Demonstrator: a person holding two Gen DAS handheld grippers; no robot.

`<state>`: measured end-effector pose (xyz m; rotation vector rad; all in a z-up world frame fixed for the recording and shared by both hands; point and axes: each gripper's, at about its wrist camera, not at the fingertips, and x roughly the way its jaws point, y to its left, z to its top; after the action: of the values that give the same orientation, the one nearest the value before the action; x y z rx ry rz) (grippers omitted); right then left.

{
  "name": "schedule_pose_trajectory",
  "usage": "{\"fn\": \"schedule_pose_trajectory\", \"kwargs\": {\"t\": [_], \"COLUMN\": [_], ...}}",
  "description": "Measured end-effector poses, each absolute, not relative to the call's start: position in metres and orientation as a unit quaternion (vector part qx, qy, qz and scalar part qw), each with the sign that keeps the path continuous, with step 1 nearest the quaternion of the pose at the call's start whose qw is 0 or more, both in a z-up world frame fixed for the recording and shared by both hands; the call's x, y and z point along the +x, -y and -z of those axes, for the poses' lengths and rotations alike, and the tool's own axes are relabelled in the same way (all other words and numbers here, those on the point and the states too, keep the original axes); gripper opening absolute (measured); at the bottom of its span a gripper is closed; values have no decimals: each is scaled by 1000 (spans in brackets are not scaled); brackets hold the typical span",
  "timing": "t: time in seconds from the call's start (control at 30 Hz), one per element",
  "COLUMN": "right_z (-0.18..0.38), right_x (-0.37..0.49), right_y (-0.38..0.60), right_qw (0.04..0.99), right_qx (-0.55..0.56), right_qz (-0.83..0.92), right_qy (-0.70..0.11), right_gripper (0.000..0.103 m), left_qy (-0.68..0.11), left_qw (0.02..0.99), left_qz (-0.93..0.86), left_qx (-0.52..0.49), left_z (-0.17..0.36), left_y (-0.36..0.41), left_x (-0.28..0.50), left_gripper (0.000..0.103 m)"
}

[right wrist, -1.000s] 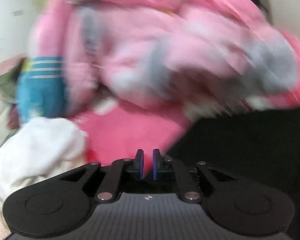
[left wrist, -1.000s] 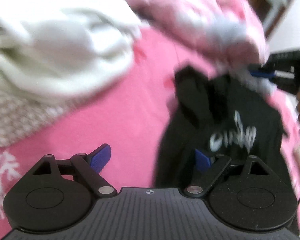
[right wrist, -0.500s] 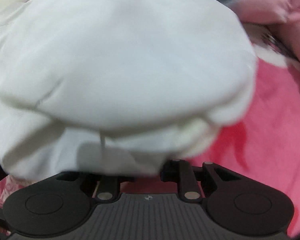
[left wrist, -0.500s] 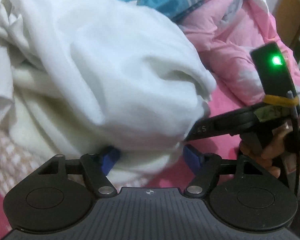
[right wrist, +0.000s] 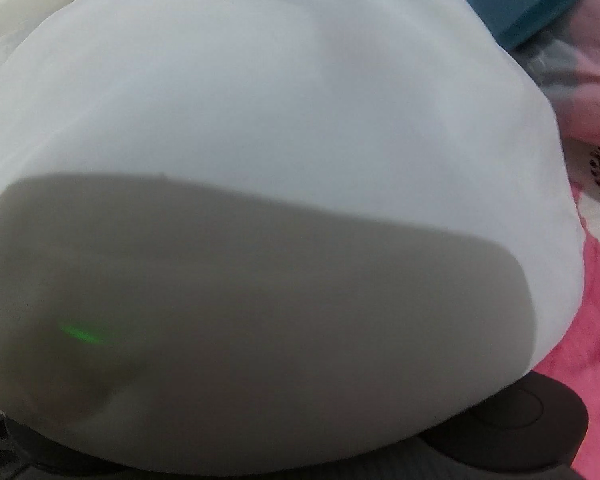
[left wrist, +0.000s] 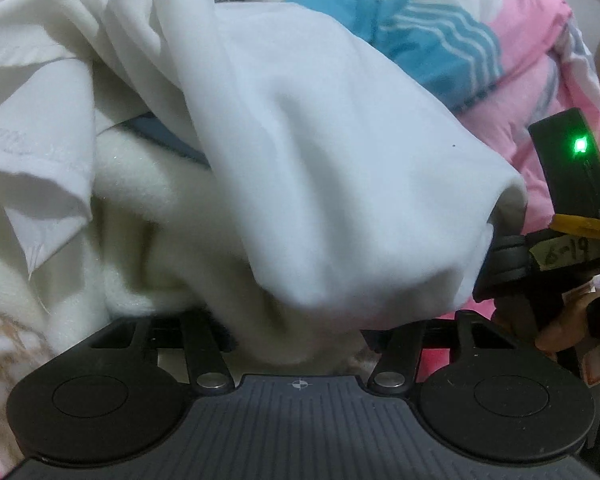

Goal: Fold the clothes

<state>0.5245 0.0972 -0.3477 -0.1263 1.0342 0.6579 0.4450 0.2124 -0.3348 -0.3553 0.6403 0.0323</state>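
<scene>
A white garment [left wrist: 340,160] lies bunched on the bed and fills most of the left wrist view. My left gripper [left wrist: 300,360] is pushed into its lower fold. Its jaws are closing with the cloth bunched between them, and the fold bulges over the pads and hides them. My right gripper [left wrist: 500,256] comes in from the right with a green light on its body. Its front end is tucked under the garment's edge, so its fingers are hidden. In the right wrist view the white garment [right wrist: 300,120] drapes over everything but a corner of the gripper base [right wrist: 540,432].
A cream fleece [left wrist: 148,220] and more white cloth [left wrist: 40,120] lie to the left. Blue striped bedding [left wrist: 428,36] and a pink quilt [left wrist: 540,64] are piled behind. A hand [left wrist: 568,328] holds the right gripper. A pink sheet [right wrist: 580,360] shows at the right.
Both grippers left the black printed garment and swung over to the white pile. The left jaws narrowed around the white cloth. The cloth now covers the right gripper's fingers completely.
</scene>
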Motion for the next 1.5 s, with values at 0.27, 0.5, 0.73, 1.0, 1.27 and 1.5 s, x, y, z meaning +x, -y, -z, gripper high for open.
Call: {"fn": "schedule_pose_trajectory", "kwargs": {"t": [0.27, 0.5, 0.73, 1.0, 1.27, 1.5], "right_z": [343, 337, 286, 240, 260, 276], "right_x": [559, 524, 497, 449, 381, 351], "right_y": [-130, -77, 20, 134, 162, 169], "right_qw": [826, 825, 838, 868, 849, 845], "right_qx": [-42, -42, -21, 49, 23, -23], "right_qz": [-281, -246, -200, -124, -145, -141], "right_qy": [-487, -506, -507, -479, -507, -516], "right_gripper": [16, 26, 38, 39, 31, 28], "left_qy": [-316, -324, -341, -399, -448, -456], "left_qw": [933, 938, 927, 897, 865, 860], "left_qz": [-24, 17, 53, 117, 193, 204], "left_qx": [-168, -123, -146, -150, -118, -103], "left_z": [326, 321, 307, 310, 324, 334], "left_y": [-226, -202, -185, -127, -48, -10], "left_x": [480, 432, 396, 361, 339, 335], "left_gripper": [56, 83, 84, 84, 84, 83]}}
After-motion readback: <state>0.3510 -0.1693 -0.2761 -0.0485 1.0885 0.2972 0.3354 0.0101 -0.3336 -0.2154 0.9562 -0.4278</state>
